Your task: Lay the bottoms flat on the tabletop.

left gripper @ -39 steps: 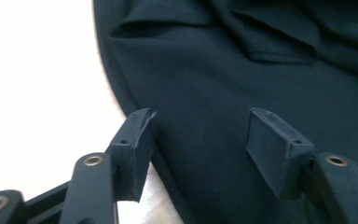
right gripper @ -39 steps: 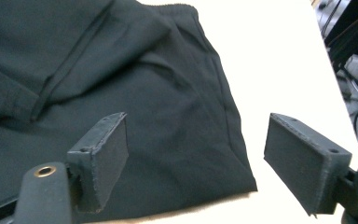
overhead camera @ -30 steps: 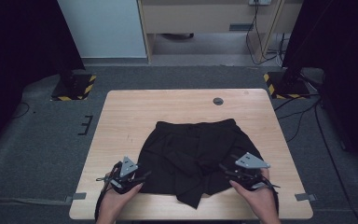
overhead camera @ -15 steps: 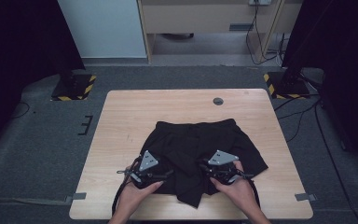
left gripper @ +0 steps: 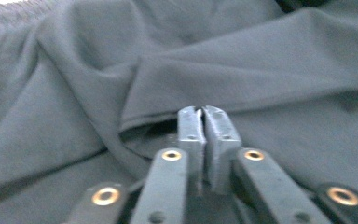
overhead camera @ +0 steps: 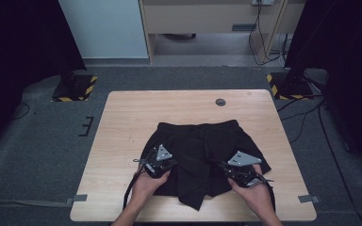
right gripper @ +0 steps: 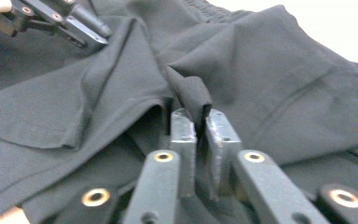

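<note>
Shorts point(overhead camera: 202, 155), black, crumpled, lying on near half of tabletop point(overhead camera: 132, 117). Left tongs point(left gripper: 202, 114) just closed, pinched on a fold at left leg. Right tongs point(right gripper: 196, 122) just closed, clamping raised fabric ridge at right leg.

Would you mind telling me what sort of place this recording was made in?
Probably a lab or studio set up for recording: a lone wooden table bearing black shorts stands on grey carpet, with hazard-striped stand bases beside it, black curtains at both sides and loose cables across the floor.
</note>
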`<state>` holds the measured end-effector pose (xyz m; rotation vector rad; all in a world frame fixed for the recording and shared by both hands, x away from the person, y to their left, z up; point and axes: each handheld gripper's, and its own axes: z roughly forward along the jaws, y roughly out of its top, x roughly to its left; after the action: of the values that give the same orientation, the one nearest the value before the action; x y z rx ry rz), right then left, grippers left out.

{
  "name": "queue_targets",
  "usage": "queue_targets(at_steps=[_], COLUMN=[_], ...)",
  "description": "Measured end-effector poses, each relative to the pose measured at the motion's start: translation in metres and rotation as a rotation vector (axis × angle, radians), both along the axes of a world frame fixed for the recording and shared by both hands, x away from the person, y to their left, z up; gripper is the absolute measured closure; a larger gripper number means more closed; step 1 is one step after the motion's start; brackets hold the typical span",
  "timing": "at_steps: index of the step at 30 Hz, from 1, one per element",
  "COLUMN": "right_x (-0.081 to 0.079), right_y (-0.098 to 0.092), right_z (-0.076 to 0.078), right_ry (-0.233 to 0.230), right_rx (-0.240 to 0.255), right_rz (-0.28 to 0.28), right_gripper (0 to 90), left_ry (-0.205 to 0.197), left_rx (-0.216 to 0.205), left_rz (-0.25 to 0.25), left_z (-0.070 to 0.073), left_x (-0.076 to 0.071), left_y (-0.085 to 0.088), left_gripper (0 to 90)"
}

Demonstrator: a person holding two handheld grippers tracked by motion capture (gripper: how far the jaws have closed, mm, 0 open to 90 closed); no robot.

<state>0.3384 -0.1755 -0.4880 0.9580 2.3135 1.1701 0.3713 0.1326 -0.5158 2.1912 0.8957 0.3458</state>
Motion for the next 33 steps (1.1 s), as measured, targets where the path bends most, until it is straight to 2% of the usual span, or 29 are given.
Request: queue_targets(at_steps=[4,7,10,12,13,17,18,19,21,24,27,29,30,31,33], right_x=[0.001,-0.001,-0.008,-0.02,-0.02,-0.026,-0.023,-0.023,-0.018,-0.008,0.01,0.028,0.042,0.042,0.058], right_y=[-0.01,-0.024,-0.038,-0.049,-0.049,-0.061,-0.067,-0.067,-0.068,-0.065,-0.054,-0.04,-0.025,-0.025,-0.009], right_z=[0.003,0.007,0.005,-0.002,-0.002,-0.011,-0.009,-0.009,-0.004,0.009,0.021,0.024,0.024,0.024,0.02], right_ry=[0.008,0.013,0.043,0.069,0.069,0.096,0.095,0.095,0.095,0.067,0.038,0.036,0.054,0.054,0.068], right_rx=[-0.016,-0.025,-0.025,-0.052,-0.052,-0.063,-0.031,-0.031,0.008,0.044,0.068,0.074,0.085,0.085,0.098], right_rz=[-0.029,-0.051,-0.058,-0.049,-0.049,-0.064,-0.073,-0.073,-0.09,-0.091,-0.072,-0.074,-0.07,-0.07,-0.053], right_gripper=[87.5,87.5,87.5,87.5,87.5,85.9,75.3,75.3,57.6,45.6,41.8,40.6,41.9,41.9,46.2], left_ry=[0.005,0.001,-0.011,-0.027,-0.043,-0.072,-0.074,-0.073,-0.081,-0.083,-0.079,-0.074,-0.065,-0.068,-0.082], left_rx=[0.019,0.032,0.031,0.013,0.004,-0.024,-0.027,-0.029,-0.042,-0.043,-0.032,-0.022,-0.009,0.008,0.064], left_rz=[-0.019,0.001,0.015,0.021,0.033,0.094,0.108,0.116,0.139,0.162,0.19,0.188,0.192,0.199,0.225], left_z=[0.005,0.01,0.014,0.016,0.017,0.019,0.019,0.019,0.019,0.021,0.022,0.02,0.018,0.016,0.011], left_x=[-0.011,-0.02,-0.024,-0.025,-0.024,-0.012,-0.008,-0.004,0.005,0.019,0.032,0.039,0.043,0.046,0.054], left_y=[0.01,0.028,0.043,0.046,0.045,0.033,0.029,0.026,0.021,0.015,0.01,0.006,0.003,0.001,-0.004], left_gripper=[90.0,90.0,89.9,80.3,80.3,48.3,38.8,38.8,35.5,34.6,33.8,37.5,38.2,38.2,42.3])
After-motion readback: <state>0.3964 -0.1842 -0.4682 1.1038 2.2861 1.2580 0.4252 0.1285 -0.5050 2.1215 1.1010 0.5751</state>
